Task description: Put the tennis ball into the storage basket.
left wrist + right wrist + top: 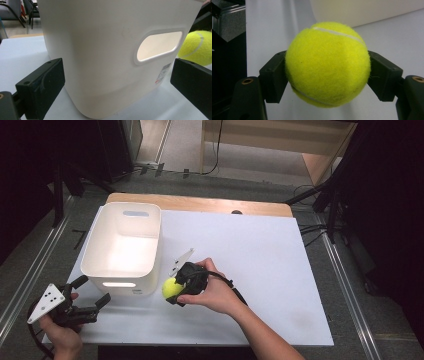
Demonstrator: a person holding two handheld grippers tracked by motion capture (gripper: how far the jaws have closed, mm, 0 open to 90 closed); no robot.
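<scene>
Yellow-green felt tennis ball (328, 65), seamed in white, sits clamped between the two black jaws of the right tongs (176, 290), one pad pressing each flank; the grip falls across the ball's widest part. In the high view the ball (171, 288) hangs just off the near right corner of the white plastic bin (150, 245), close above the white counter (260, 270). The bin stands open-topped, its inside bare, a slot handle (158, 46) cut into its near wall. The left tongs (92, 302) hover at the counter's near left edge with jaws spread wide and nothing between them, aimed at that near wall without touching it.

Judged step: carrying the ball to the bin for release. To do it well, the ball likely needs lifting until its underside clears the rim, then moving level over the bare floor, and letting go low so that it does not bounce out. Because the felt gives under pressure, a steady clamp seems wiser than a tighter one.

Edges and room: the bin's rim is the one obstacle on the path, and the corner nearest the ball is rounded. Right of the hand the counter lies broad and unoccupied. The left tongs stand well apart from the ball's route and may steady the bin if it slides.
</scene>
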